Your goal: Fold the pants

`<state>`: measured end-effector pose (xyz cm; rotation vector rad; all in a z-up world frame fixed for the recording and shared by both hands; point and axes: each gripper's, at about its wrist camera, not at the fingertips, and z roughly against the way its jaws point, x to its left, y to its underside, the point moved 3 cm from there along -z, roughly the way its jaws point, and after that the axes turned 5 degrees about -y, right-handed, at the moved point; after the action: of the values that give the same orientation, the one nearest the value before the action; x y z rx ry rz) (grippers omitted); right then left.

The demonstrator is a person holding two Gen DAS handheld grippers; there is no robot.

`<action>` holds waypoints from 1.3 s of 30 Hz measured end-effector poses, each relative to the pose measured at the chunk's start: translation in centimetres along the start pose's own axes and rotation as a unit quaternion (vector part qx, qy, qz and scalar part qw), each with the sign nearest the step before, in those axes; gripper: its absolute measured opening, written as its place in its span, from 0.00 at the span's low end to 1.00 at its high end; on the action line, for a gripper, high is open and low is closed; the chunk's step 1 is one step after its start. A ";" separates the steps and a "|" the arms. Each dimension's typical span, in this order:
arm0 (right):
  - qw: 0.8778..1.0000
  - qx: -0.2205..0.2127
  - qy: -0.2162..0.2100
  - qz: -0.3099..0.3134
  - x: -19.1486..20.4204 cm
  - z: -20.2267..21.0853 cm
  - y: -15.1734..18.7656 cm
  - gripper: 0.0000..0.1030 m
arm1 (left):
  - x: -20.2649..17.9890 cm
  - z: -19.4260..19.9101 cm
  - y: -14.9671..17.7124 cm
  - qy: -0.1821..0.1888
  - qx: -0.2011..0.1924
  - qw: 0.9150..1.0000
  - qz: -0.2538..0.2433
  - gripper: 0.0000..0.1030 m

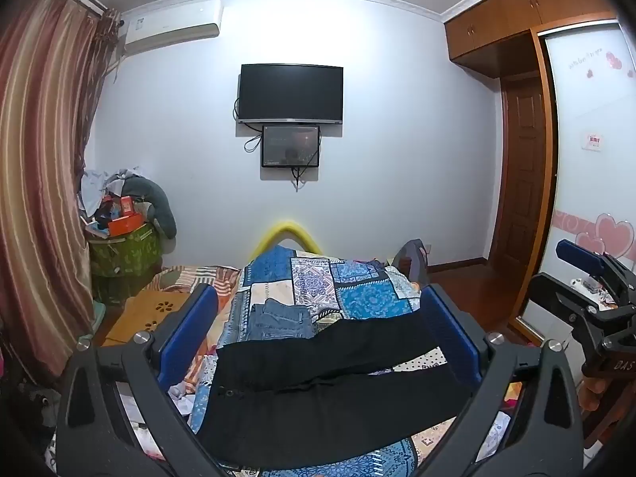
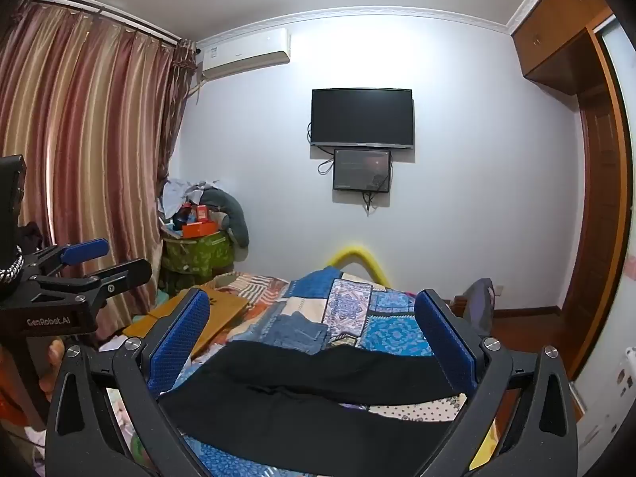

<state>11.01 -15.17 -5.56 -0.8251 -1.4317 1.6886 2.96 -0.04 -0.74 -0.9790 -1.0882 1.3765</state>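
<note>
Black pants lie spread across the patchwork bedspread, their two legs running left to right; the right wrist view shows the same pants. My left gripper hovers above them, open wide, blue pads apart with nothing between them. My right gripper is likewise open and holds nothing. Each gripper shows at the edge of the other's view: the right gripper at the right, the left gripper at the left. A folded pair of blue jeans lies just beyond the black pants.
A wooden lap tray rests on the bed's left side. A cluttered green bin stands by the striped curtain. A wall TV hangs ahead; a wardrobe and door are to the right.
</note>
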 end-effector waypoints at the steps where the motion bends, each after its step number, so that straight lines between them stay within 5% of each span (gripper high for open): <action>1: 1.000 0.000 0.001 0.000 0.1 0.1 0.0 1.00 | -0.1 0.0 0.0 0.002 0.002 1.000 0.001 1.00; 39: 1.000 -0.008 0.006 -0.011 -0.6 0.4 0.0 1.00 | -0.4 -0.5 0.0 0.008 -0.005 1.000 0.005 1.00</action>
<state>10.92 -15.88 -5.51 -0.8244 -1.4431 1.6558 3.47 -0.37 -0.87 -1.0030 -1.0817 1.3709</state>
